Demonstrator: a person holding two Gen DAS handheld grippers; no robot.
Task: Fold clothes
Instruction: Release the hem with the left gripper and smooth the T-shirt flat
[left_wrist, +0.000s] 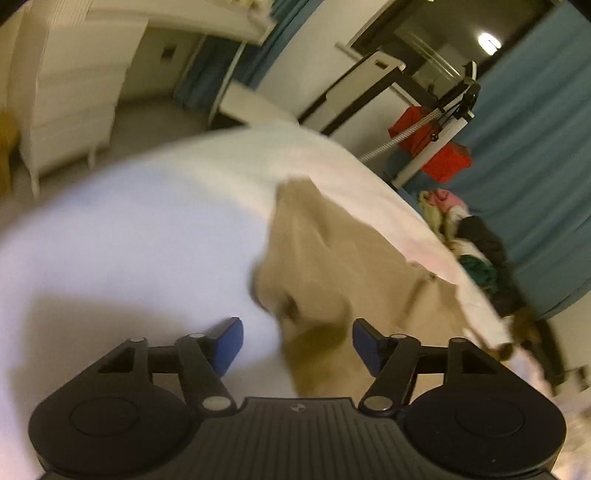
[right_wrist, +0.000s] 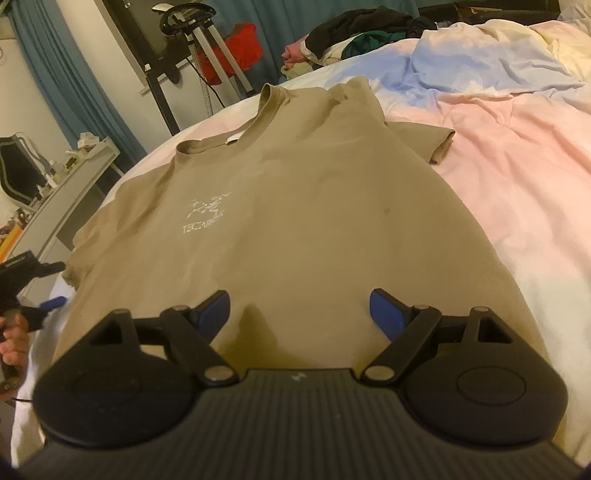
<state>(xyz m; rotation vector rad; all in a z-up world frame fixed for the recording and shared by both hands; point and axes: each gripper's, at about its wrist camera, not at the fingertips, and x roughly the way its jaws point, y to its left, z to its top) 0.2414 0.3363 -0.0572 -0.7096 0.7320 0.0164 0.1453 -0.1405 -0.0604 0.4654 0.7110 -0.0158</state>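
T-shirt, tan with a pale chest logo, lies spread face-up across the bed, filling the middle of the right wrist frame, collar toward the top. A pile of clothes sits at the top centre, a red bag at upper left. The right gripper, bottom centre, hovers over the shirt's lower part, jaws spread wide and empty. The left gripper, at the bottom of its own blurred view, is equally wide apart, holding nothing, beside the shirt's edge. A hand shows at lower left.
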